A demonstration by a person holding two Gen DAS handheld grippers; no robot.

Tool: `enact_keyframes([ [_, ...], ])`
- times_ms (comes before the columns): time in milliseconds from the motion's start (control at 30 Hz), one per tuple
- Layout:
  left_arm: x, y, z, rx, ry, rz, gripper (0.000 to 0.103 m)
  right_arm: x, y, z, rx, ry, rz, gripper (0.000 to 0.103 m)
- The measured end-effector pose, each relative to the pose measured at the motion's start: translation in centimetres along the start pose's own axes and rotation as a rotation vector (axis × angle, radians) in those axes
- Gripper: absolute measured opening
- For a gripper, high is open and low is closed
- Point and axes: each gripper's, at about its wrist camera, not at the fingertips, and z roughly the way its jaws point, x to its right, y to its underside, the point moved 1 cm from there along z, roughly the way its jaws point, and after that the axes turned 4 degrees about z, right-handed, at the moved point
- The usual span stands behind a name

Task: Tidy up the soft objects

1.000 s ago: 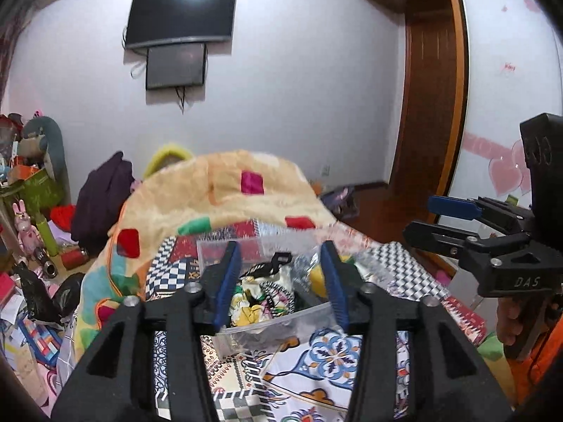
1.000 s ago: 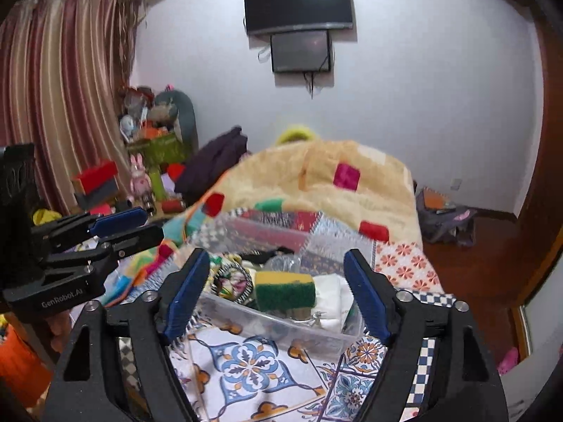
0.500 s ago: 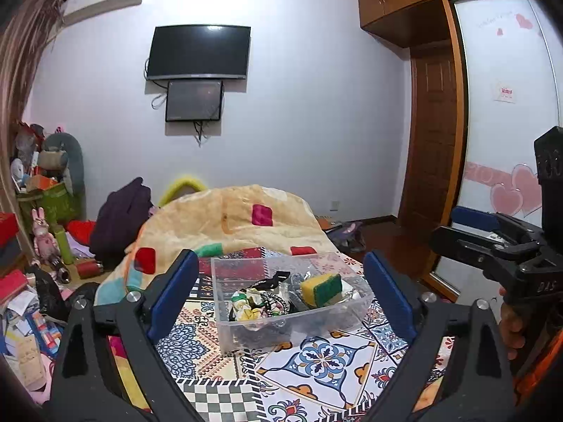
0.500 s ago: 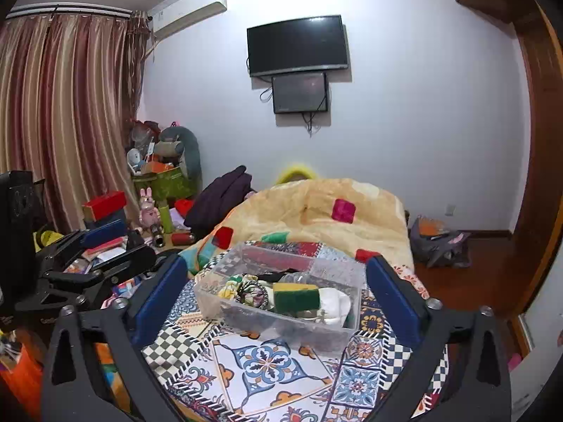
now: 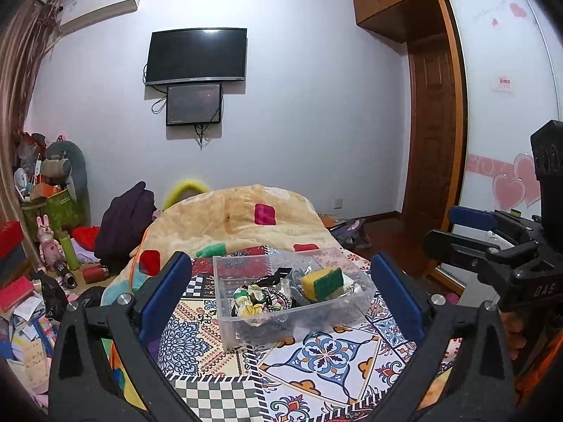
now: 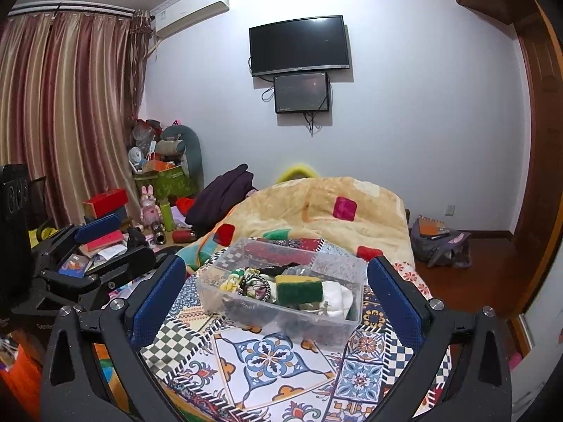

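Left wrist view: my left gripper (image 5: 281, 295) is gaping wide, holding nothing. My right gripper (image 6: 276, 299) is gaping likewise, framing the clear bin (image 6: 246, 311) on the bed (image 6: 267, 355).

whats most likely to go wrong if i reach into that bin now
The clear bin sits on a soft patterned blanket, so pushing down may tip or slide it. The sponge lies against tangled scrunchies; grabbing it could drag them out. Both the left gripper and right gripper are open and aimed at the bin, so they may collide.
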Motion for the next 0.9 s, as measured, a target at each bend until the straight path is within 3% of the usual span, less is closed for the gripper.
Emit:
enact_keyframes([
  [900, -0.26, 0.20, 0.26, -0.013, -0.004, -0.003, 0.103, 0.20, 0.22, -0.20, -0.002, -0.005, 0.021, 0.103],
])
